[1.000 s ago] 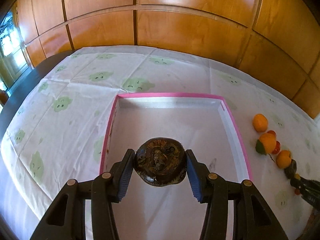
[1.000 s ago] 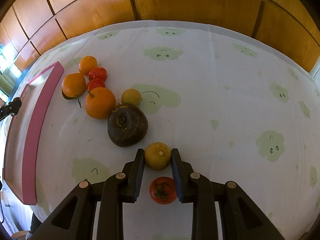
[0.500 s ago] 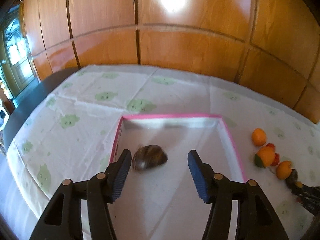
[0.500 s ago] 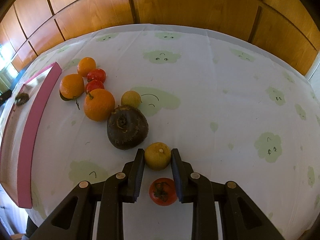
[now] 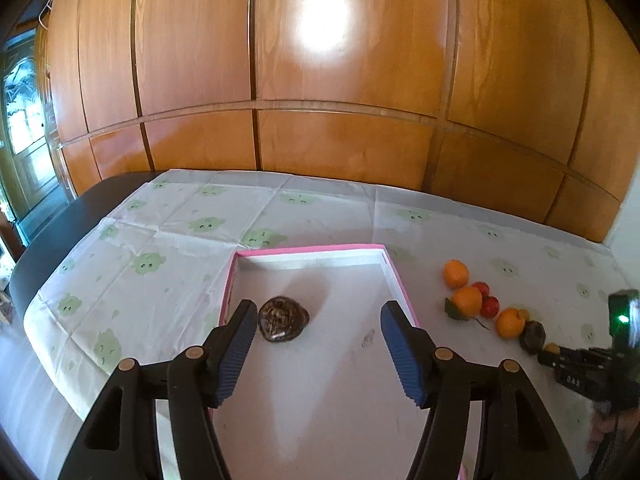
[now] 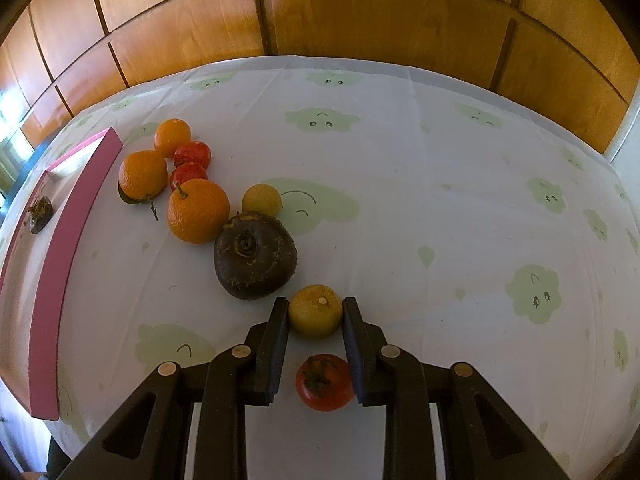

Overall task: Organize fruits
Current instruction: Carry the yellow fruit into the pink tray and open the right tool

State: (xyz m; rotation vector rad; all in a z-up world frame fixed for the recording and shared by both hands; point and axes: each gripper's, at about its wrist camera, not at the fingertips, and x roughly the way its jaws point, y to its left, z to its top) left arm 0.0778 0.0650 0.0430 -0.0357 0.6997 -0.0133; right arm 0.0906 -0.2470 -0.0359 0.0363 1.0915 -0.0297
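A white tray with a pink rim (image 5: 312, 249) lies on the cloud-print cloth. A dark brown fruit (image 5: 283, 318) rests on the tray floor, just past my left finger's tip and free of both pads. My left gripper (image 5: 319, 312) hovers above the tray, its jaws opening with nothing between them. In the right wrist view my right gripper (image 6: 315, 306) is shut on a small yellow fruit (image 6: 316, 314) that sits on the cloth. A red tomato-like fruit (image 6: 323, 382) lies under the gripper, between its fingers. A large dark round fruit (image 6: 256, 256) sits just left of the left fingertip.
Left of the right gripper lie three oranges (image 6: 198, 210), two red fruits (image 6: 192, 153) and another small yellow fruit (image 6: 262, 200). The tray's pink rim (image 6: 60, 264) runs along the far left. Wood panelling (image 5: 320, 140) backs the table. The table's edge drops off at the left.
My left gripper let go of the dark fruit, widened its jaws and rose back from it; the fruit now lies in the tray. The right gripper stayed shut on the yellow fruit.
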